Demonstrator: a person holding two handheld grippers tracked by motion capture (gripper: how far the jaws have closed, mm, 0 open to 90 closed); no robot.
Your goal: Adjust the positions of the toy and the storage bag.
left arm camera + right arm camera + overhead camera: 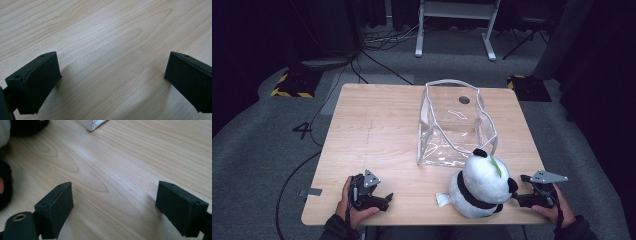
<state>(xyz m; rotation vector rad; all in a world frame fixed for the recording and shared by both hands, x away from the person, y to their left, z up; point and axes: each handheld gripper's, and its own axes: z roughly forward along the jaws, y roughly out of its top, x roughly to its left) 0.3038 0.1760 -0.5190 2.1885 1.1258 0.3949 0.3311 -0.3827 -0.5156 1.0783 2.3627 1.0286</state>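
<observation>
The panda (482,185) sits near the table's (377,130) front edge, just before the clear bag (455,122). The right gripper (518,198) rests just beside the panda, jaws apart with nothing between them. The left gripper (387,199) lies well apart, jaws wide over bare wood.

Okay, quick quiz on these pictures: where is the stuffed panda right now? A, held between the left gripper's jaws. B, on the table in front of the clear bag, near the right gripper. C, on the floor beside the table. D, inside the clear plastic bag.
B: the stuffed panda sits on the table just in front of the clear bag, beside the right gripper, whose jaws stand open with nothing between them.
</observation>
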